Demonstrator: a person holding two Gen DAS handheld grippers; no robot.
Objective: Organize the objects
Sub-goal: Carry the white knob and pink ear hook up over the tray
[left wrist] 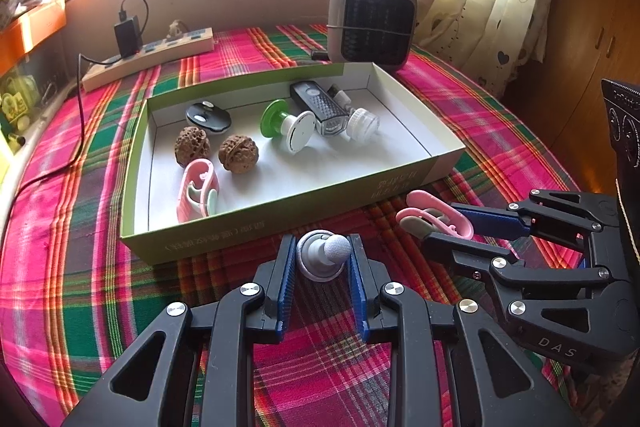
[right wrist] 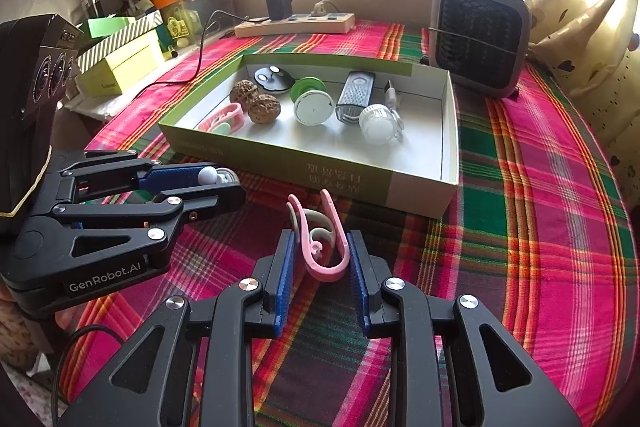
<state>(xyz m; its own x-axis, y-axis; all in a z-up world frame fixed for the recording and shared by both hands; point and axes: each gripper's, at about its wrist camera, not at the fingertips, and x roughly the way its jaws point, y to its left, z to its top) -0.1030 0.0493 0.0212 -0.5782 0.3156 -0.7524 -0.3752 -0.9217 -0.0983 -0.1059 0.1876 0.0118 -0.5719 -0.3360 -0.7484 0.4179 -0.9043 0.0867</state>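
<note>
If the left gripper (left wrist: 323, 259) squeezing the gray knob (left wrist: 321, 254) or the right gripper (right wrist: 321, 259) squeezing the pink clip (right wrist: 322, 241) bumps the box (right wrist: 280, 163), its thing may slip out.

Right claw (right wrist: 322, 259) grips pink clip (right wrist: 320, 243) — box (right wrist: 348, 179) ahead.

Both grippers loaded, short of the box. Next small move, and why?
Probably carry the right gripper forward over the box's near wall and release. It is shut on the pink clip, the box floor on the right is bare, and a matching clip already lies inside.
</note>
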